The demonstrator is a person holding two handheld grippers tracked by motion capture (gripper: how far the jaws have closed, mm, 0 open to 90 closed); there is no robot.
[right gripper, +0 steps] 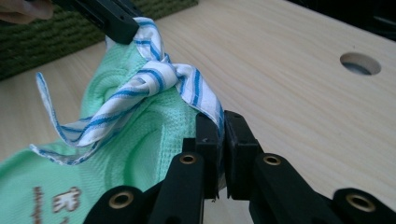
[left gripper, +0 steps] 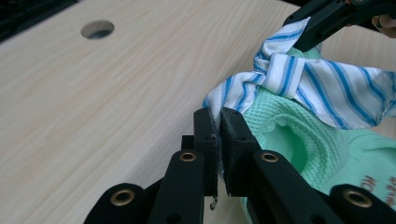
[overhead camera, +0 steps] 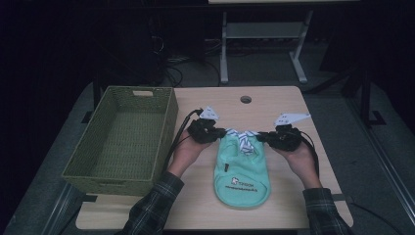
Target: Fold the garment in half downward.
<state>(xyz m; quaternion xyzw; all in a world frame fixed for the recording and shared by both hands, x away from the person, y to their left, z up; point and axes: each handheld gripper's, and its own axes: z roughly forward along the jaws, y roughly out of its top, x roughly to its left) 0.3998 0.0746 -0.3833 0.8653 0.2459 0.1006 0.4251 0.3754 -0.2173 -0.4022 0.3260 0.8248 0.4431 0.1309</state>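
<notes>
Here the left gripper (overhead camera: 219,133) has its jaws pinched tight on the collar edge of a small mint-green garment (overhead camera: 243,174), and the right gripper (overhead camera: 263,137) is clamped just as tightly on the opposite collar edge. Each grips one shoulder, so the garment's top end spans the gap between them while its body trails from the grippers toward the person, its hem end resting on the wooden table (overhead camera: 274,105). Its long axis runs from the collar, away from the person, down to the hem near the table's front edge; the line between the two grippers crosses that axis at a right angle. Neither hand is nearer: the garment sits centred between them.

A blue-and-white striped scarf (left gripper: 299,77) is knotted at the collar, midway between the two grips, with loose ends hanging onto the green knit. In the left gripper view the pads bite the striped cloth where it meets the knit; the right gripper view shows the same on its side.

To the left of the left hand, well apart from the garment, stands a green woven basket (overhead camera: 164,125), which looks empty. If the garment is bound for it, the move is sideways to the left, so the left hand leads.

Counted: two grippers, one garment, one scarf, one basket, one round hole (overhead camera: 245,99) in the tabletop.
</notes>
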